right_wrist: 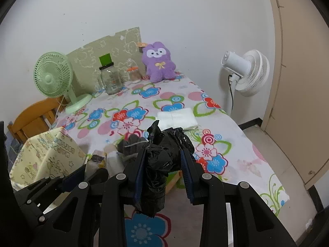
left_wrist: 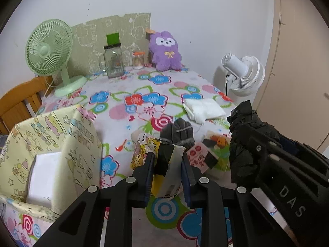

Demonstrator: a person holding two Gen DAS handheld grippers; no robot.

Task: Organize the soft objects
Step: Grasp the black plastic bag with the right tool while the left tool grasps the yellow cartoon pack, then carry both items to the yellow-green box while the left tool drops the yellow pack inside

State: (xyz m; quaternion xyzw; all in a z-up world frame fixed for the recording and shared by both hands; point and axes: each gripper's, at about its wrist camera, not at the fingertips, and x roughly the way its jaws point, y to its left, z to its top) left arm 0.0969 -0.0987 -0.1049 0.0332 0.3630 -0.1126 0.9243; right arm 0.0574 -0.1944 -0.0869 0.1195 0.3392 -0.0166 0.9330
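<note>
My left gripper (left_wrist: 167, 156) is shut on a soft yellow cartoon-print packet (left_wrist: 143, 152) with a black and grey band, lifted just above the floral tablecloth (left_wrist: 127, 123). My right gripper (right_wrist: 163, 152) is shut on a crumpled black plastic bag (right_wrist: 164, 138), also off the table; the bag (left_wrist: 242, 123) shows at the right of the left wrist view. Between and beyond them lies a grey glove (left_wrist: 181, 132) (right_wrist: 133, 144). A folded white cloth (left_wrist: 203, 108) (right_wrist: 176, 118) lies farther back. A purple plush toy (left_wrist: 165, 50) (right_wrist: 158, 61) leans on the wall.
A yellow cartoon-papered open box (left_wrist: 61, 140) (right_wrist: 47, 154) stands at the left with a white block (left_wrist: 43, 175) inside. Small printed packets (left_wrist: 198, 154) lie by the glove. At the back are a green fan (left_wrist: 49, 49), a glass jar (left_wrist: 113, 61) and a wooden chair (left_wrist: 18, 103). A white fan (right_wrist: 246, 70) stands right of the table.
</note>
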